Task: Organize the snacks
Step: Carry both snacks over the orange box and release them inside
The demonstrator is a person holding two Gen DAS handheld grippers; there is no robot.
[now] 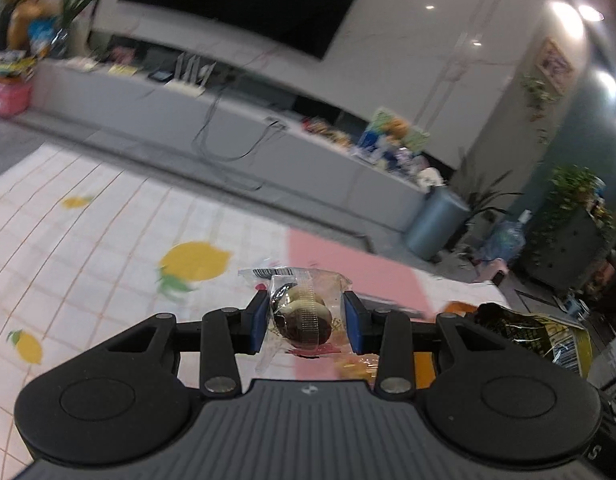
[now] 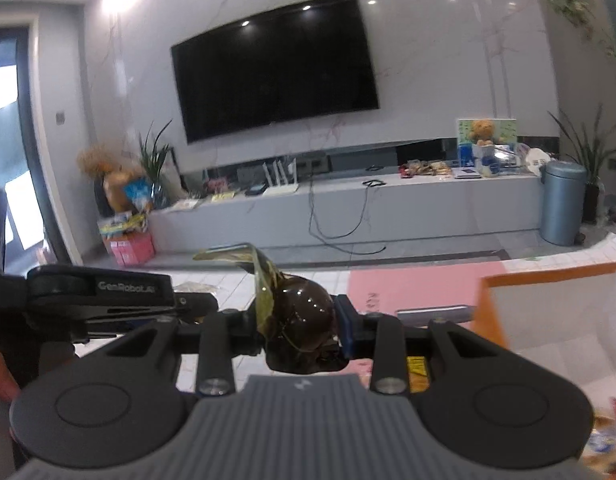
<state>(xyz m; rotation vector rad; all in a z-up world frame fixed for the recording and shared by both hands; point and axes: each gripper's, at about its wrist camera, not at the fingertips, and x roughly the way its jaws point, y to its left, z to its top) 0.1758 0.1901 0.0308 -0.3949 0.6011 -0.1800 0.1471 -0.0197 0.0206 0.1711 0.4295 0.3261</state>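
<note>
My left gripper (image 1: 303, 326) sits at the bottom centre of its view, jaws drawn in close on a small snack in a clear wrapper (image 1: 301, 316). The blue pads (image 1: 354, 328) press its two sides; the round brown and cream sweet sits between them, and the wrapper's crimped end with a barcode sticks up above the fingertips. It hangs clear of the surface.

My right gripper (image 2: 301, 330) is at lower centre of its own view, jaws likewise narrow and clamped on a dark brown glossy snack packet (image 2: 303, 320). The packet bulges between the pads, and its yellow-green end (image 2: 243, 258) flares up and to the left. In the left wrist view the same packet (image 1: 536, 336) shows at the right edge. The left gripper's black body (image 2: 95, 296) crosses the left side of the right view.

Below lies a white checked tablecloth with lemons (image 1: 107, 248), and a pink mat (image 2: 412, 284) lies on it. A white box with an orange rim (image 2: 556, 312) is at the right of the right view, near my fingers.

Beyond, a large dark television (image 2: 273, 66) hangs on a pale marbled wall above a long grey cabinet (image 2: 348, 208) strewn with small items. A blue-grey bin (image 2: 562, 208) stands at its right end, and potted plants (image 2: 153, 156) stand at both ends.
</note>
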